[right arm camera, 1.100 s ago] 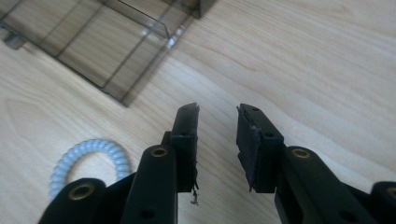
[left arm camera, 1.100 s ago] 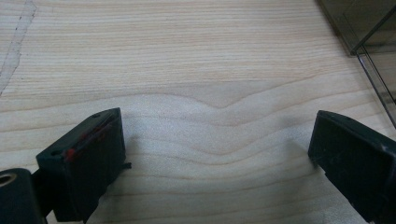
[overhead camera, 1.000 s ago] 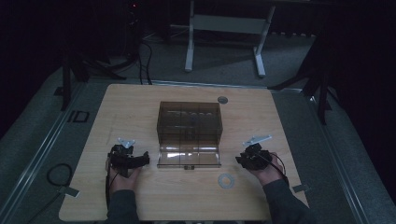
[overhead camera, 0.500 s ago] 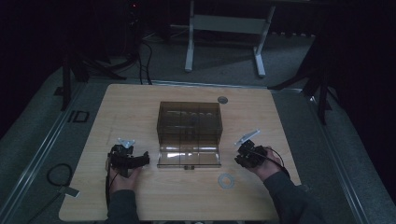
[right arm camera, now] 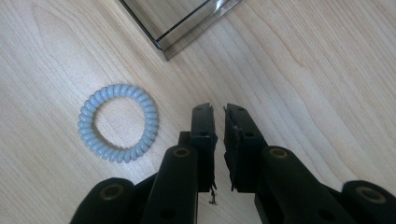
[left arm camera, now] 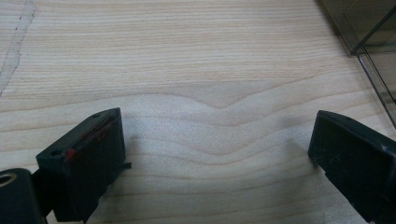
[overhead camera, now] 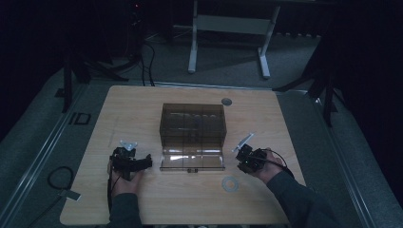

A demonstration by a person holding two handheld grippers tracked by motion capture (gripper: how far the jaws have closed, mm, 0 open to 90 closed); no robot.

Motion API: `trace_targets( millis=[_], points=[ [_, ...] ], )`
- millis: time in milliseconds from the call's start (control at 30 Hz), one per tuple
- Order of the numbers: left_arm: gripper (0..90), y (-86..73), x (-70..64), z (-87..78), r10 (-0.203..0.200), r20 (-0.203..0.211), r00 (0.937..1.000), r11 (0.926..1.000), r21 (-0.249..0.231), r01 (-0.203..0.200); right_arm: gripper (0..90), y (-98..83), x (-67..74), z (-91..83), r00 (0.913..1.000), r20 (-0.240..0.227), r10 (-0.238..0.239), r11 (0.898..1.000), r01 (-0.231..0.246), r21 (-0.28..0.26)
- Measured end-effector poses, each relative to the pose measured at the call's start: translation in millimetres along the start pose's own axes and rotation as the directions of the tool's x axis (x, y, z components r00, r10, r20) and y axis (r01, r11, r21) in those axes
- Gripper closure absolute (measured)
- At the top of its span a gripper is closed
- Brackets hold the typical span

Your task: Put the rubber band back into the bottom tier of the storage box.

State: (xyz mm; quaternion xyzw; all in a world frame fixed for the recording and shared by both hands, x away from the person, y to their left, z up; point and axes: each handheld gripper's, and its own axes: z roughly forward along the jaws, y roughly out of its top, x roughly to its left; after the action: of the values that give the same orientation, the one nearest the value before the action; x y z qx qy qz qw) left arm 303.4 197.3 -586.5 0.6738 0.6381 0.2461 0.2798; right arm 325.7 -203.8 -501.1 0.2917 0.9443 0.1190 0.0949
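1. Your right hand-held gripper [right arm camera: 218, 112] has just been closing. Its jaws now stand nearly together with only a thin slit between them, and nothing is held in that slit.
2. Locate the pale blue coiled hair tie [right arm camera: 118, 122]. It lies flat on the tabletop [overhead camera: 142, 109], just beside the right jaws in the right gripper view and apart from them. In the high view the hair tie [overhead camera: 230, 183] sits near the front edge, just in front of the right hand-held gripper [overhead camera: 248, 159].
3. Your left hand-held gripper [left arm camera: 215, 140] rests low over bare wood with its jaws wide apart and nothing between them. In the high view the left hand-held gripper [overhead camera: 129, 160] sits left of the box.
4. Note the smoky transparent box [overhead camera: 192, 124] in the middle of the tabletop. Its lid [overhead camera: 192, 159] is folded down flat toward you, so the box is open. Its contents cannot be made out.
5. Judged progress: the box is ready to receive, but the hair tie is not yet picked up. The grasp, the carry and the placing in the box all appear to remain.
6. A small round disc [overhead camera: 226, 101] lies behind the box, well apart from both hand-held grippers.
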Motion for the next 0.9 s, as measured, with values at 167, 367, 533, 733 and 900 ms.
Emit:
trace_targets(
  millis=[167, 367, 533, 733, 900],
  points=[
    [3.9, 0.0, 0.0, 0.0, 0.0, 0.0, 1.0, 1.0, 0.0, 0.0, 81.6, 6.3, 6.5, -0.5, 0.9985, -0.001, -0.055, 0.998, 0.055, 0.038],
    [3.9, 0.1, 0.0, 0.2, -0.001, -0.001, 1.0, 1.0, -0.001, 0.001, 81.6, 10.1, 9.4, 2.4, 0.9966, -0.018, -0.081, 0.995, 0.082, 0.062],
    [3.9, 0.1, 0.0, 0.1, -0.001, -0.001, 1.0, 1.0, 0.0, 0.001, 81.6, 10.1, 15.0, 9.3, 0.9954, -0.04, -0.087, 0.993, 0.09, 0.078],
    [3.9, 0.1, 0.0, 0.1, -0.001, -0.001, 1.0, 1.0, 0.0, 0.001, 81.2, 10.1, 22.7, 16.2, 0.9926, -0.063, -0.103, 0.99, 0.109, 0.091],
    [3.9, 0.1, 0.0, 0.1, -0.001, -0.001, 1.0, 1.0, 0.0, 0.001, 81.0, 9.3, 28.3, 24.2, 0.9882, -0.083, -0.128, 0.984, 0.137, 0.112]
  ],
)
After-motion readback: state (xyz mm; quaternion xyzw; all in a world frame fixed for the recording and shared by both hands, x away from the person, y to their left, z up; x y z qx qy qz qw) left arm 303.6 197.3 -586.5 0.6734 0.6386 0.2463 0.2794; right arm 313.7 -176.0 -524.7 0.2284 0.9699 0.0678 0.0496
